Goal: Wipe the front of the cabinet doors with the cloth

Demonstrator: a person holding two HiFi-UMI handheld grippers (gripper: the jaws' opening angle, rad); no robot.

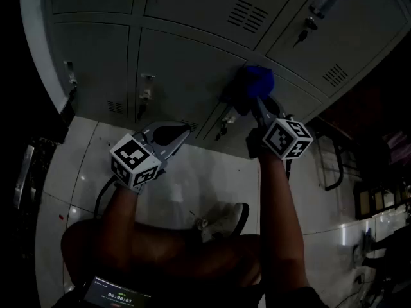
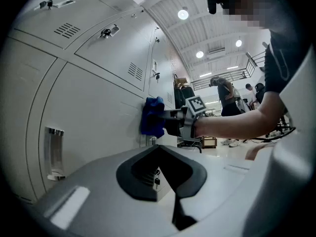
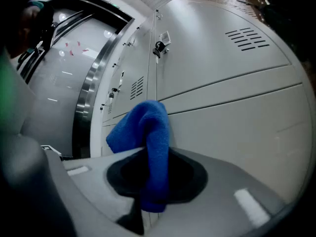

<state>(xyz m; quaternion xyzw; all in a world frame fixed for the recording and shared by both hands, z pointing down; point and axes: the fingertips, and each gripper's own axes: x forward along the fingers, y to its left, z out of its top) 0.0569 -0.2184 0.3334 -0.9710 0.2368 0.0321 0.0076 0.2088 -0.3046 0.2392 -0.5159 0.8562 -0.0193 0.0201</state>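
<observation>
A blue cloth (image 1: 257, 80) is pressed against the grey cabinet doors (image 1: 192, 63), and my right gripper (image 1: 258, 101) is shut on it. In the right gripper view the cloth (image 3: 148, 142) hangs out from between the jaws and its bunched end lies against the door (image 3: 232, 112). My left gripper (image 1: 172, 135) is held lower and to the left, short of the doors, with its jaws shut and nothing in them. The left gripper view shows its shut jaws (image 2: 163, 149) and, beyond them, the cloth (image 2: 151, 116) on the door.
The cabinet is a bank of locker doors with vent slots (image 1: 247, 15), keys and small handles (image 1: 146, 88). A pale glossy floor (image 1: 192, 178) lies below, with a shoe (image 1: 225, 220) on it. A dark frame (image 1: 331, 159) stands at the right. Other people (image 2: 227, 95) stand far off in the hall.
</observation>
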